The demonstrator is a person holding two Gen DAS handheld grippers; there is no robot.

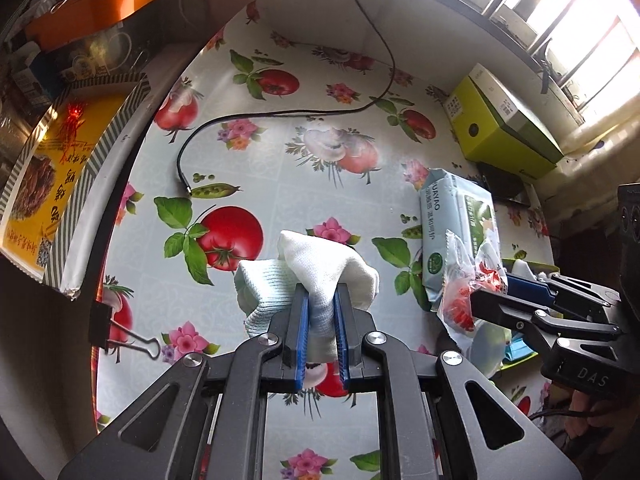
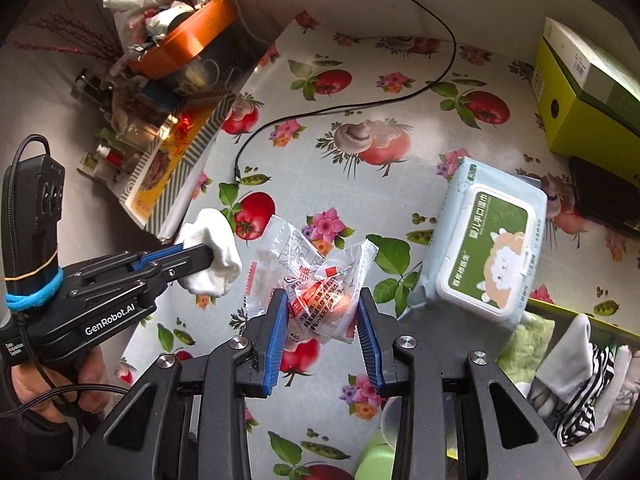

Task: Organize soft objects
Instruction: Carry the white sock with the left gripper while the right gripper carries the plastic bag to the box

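My left gripper is shut on a white sock and holds it above the fruit-print tablecloth. It also shows at the left of the right wrist view with the sock. My right gripper is shut on a crinkly clear plastic packet with red print, held above the table. In the left wrist view the right gripper and its packet are at the right. A green-rimmed bin at lower right holds striped and white socks.
A pack of wet wipes lies right of the packet. A green box stands at the back right. A black cable runs across the table. An orange basin and clutter sit at the left. A binder clip grips the cloth's edge.
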